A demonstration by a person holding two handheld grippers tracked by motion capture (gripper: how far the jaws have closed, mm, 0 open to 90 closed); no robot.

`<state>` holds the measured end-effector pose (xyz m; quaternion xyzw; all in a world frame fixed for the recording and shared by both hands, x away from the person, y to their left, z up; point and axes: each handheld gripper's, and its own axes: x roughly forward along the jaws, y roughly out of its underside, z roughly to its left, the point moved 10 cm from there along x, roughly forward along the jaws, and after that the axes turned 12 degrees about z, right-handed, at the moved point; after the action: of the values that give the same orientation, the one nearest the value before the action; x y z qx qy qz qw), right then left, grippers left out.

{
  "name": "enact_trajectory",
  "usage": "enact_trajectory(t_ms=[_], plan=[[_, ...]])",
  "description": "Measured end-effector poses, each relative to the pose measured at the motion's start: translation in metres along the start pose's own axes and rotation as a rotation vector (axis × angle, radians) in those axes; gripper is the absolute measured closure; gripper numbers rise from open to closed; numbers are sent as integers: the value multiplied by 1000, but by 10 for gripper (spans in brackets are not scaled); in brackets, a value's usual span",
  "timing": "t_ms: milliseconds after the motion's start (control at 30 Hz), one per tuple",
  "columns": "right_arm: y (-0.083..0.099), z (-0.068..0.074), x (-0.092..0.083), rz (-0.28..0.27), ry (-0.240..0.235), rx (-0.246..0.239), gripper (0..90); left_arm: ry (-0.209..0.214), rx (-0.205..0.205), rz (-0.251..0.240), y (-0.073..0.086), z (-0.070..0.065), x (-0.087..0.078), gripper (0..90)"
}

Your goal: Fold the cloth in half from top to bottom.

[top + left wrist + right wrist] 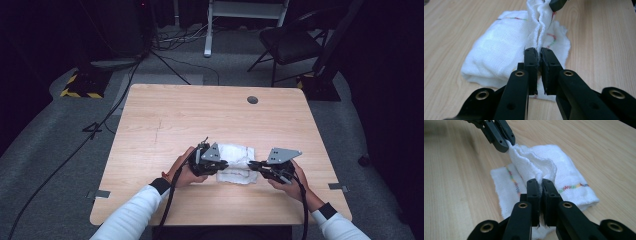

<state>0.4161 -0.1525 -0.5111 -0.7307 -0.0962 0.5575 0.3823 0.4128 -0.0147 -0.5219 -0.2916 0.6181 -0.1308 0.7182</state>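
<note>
While each gripper, left gripper and right gripper, pinches one raised edge of the white cloth, tension matters. Laying that edge evenly onto the surface should keep the fold square.

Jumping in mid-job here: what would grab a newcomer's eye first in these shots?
The white cloth near the front middle of the wooden table, pulled up into a ridge. The left gripper and right gripper are each shut on an end of that ridge. Rainbow stitching runs across the cloth.
</note>
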Motion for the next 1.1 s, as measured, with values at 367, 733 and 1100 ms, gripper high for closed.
enact_trajectory(t_ms=[367, 733, 1100], plan=[[22, 8, 4, 44, -20, 0, 846, 4, 30, 53, 10, -14, 10, 788], [44, 6, -7, 60, 3, 55, 743, 0, 9, 66, 25, -20, 2, 777], [44, -19, -24, 29, 91, 155, 520, -97, -119, 27, 19, 7, -7, 422]])
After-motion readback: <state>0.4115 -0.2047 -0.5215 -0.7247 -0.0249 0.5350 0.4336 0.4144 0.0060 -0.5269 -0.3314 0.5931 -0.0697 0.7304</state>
